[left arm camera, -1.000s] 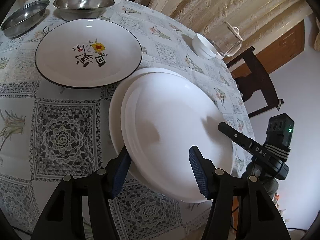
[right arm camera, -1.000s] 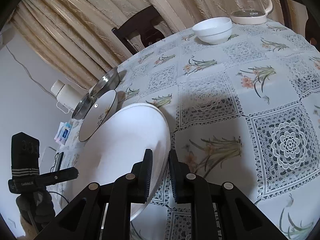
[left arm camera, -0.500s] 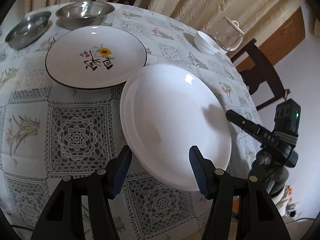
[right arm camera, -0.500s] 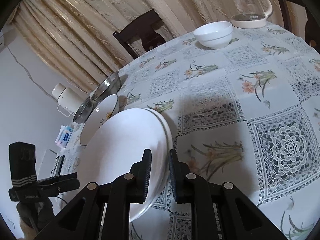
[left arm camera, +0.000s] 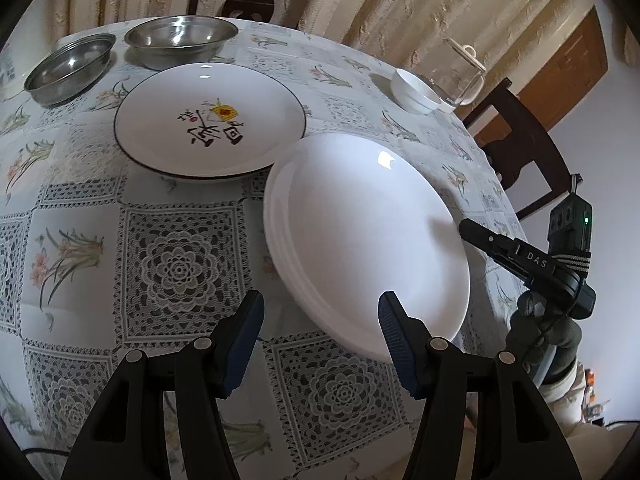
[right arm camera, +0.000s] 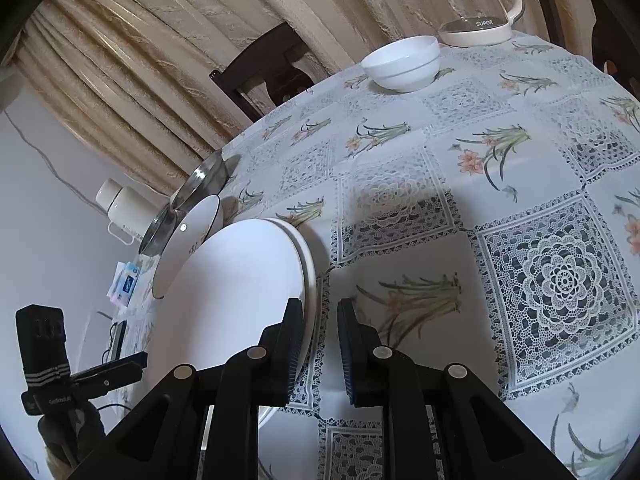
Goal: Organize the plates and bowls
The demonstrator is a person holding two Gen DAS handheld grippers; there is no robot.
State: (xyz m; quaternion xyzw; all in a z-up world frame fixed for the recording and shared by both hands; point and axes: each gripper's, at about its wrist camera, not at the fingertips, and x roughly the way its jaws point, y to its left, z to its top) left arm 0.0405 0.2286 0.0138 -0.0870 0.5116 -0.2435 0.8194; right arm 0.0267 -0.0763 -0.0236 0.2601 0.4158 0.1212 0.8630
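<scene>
White and glossy, the plain plates (left arm camera: 360, 236) are sitting stacked at centre right of the left wrist frame, just beside the black-rimmed painted plate (left arm camera: 208, 120), with the right gripper (right arm camera: 318, 320) slightly parted around the stack's rim. Both steel bowls (left arm camera: 180, 40) at upper left and the small white bowl (right arm camera: 400, 62) by the glass kettle (right arm camera: 476, 20) are standing empty. Fingers spread wide, the left gripper (left arm camera: 320, 320) is hovering at the lower edge, holding nothing.
</scene>
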